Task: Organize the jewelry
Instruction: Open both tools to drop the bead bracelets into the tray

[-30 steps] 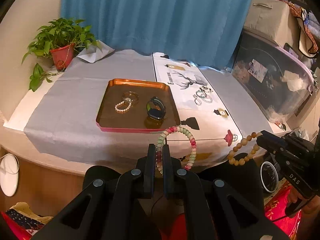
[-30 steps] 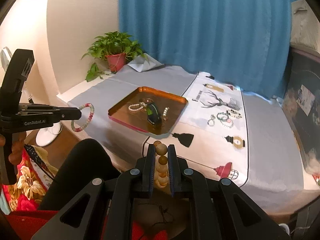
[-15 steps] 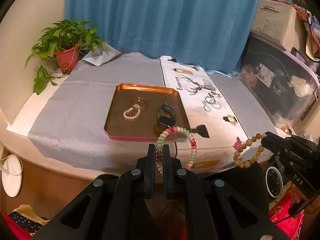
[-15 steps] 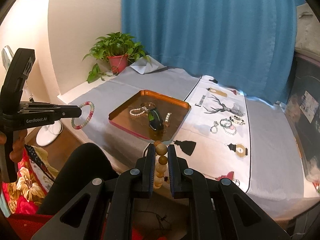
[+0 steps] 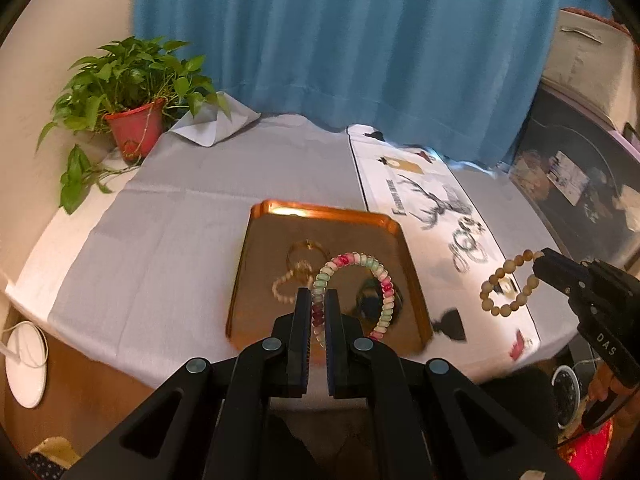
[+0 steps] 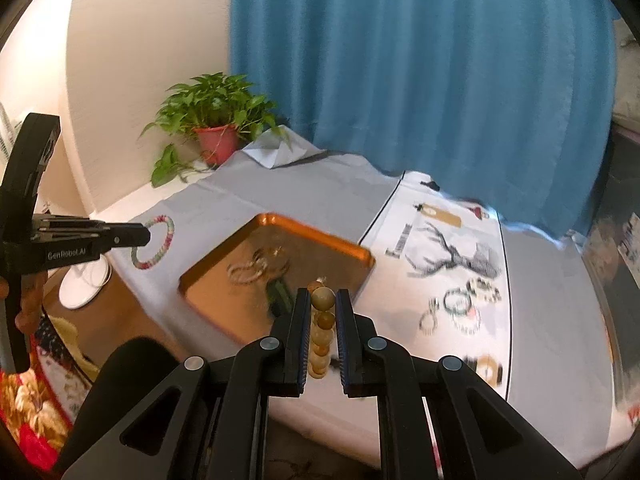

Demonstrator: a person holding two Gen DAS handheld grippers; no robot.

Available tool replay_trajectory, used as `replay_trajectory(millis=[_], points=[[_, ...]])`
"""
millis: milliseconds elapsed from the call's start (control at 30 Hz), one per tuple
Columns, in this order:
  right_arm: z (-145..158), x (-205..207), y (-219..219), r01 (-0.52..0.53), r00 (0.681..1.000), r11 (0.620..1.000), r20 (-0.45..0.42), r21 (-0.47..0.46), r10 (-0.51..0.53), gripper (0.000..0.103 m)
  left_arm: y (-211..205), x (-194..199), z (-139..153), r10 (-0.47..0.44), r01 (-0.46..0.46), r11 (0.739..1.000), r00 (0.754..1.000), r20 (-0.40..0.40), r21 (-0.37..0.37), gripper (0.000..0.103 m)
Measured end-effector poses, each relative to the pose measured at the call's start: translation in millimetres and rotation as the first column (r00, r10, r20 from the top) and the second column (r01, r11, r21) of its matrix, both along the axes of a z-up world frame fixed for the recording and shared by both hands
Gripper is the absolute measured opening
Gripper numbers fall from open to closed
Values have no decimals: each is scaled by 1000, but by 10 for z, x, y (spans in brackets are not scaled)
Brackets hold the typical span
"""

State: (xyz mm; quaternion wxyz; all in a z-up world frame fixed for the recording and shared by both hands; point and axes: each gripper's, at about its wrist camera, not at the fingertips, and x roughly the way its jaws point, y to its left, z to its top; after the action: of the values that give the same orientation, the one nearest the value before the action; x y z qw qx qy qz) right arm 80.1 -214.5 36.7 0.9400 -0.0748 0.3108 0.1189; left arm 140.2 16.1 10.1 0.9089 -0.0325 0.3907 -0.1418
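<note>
The left gripper (image 5: 318, 300) has its fingers closed on a pink, white and green beaded bracelet (image 5: 362, 284), pinching the ring at its lower left so the loop stands up and away from the fingertips, roughly upright and face-on to the left wrist camera. From that view the copper tray (image 5: 320, 216) lies straight ahead of and below the fingers, so the bracelet appears over the tray's near half; how high it hangs above the tray cannot be told. The right gripper (image 6: 323, 300) is clamped on a wooden bead bracelet (image 6: 322, 320), seen edge-on in its own view as a column of tan beads between the fingers; in the left view its loop (image 5: 510, 286) hangs off to the right, over the printed runner (image 5: 420, 208) rather than the tray. By that reading the left gripper is the nearer to the tray, and a short forward-and-down move would probably set its bracelet there first; the right would have to cross leftward. Already in the tray, blurred, are a pearl bracelet (image 5: 286, 286), a thin gold bangle (image 5: 306, 252) and a dark item partly hidden behind the held loop. More bracelets (image 6: 460, 304) lie on the runner on the counter (image 5: 180, 200).
</note>
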Motion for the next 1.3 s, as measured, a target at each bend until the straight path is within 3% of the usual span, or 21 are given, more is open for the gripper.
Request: replay_trajectory(millis=[400,800,833,867,900,933,967,1033,1133,1300], points=[[-342,1141,183,-6,1000,1000,-30,0,6,13,-53,905,-439,12,-10,999,999,-51,33,4],[-898,1549,292,-16,992,1000,-127,4,17,13,-75,969,-1063,16,-6,999,982,-190,53,6],[-918,1559,294,-13,991,1000,-130,5,14,13,-66,976,-1082,21,-10,998,980,-198,59,9],[-943,1578,293,-8,991,1000,-132,3,9,13,-59,987,-1101,23,-9,998,977,-214,66,30],[-962,1594,286,-1,991,1000,-134,2,1,14,-46,994,-1114,25,-9,998,970,-243,67,68],[-970,1607,270,5,990,1000,-140,12,-3,17,-25,989,-1112,31,-16,998,967,-255,61,86],[-974,1620,252,15,989,1000,-149,19,-12,21,14,938,-1065,44,-35,998,972,-233,42,95],[-972,1605,180,51,982,998,-185,33,-44,48,52,826,-954,57,-51,998,982,-181,36,95],[-870,1366,101,66,985,997,-164,50,-57,59,64,580,-782,90,-78,992,988,-127,100,95],[-590,637,9,103,987,991,-130,90,-91,73,15,-33,-533,98,-88,990,991,-89,108,95]])
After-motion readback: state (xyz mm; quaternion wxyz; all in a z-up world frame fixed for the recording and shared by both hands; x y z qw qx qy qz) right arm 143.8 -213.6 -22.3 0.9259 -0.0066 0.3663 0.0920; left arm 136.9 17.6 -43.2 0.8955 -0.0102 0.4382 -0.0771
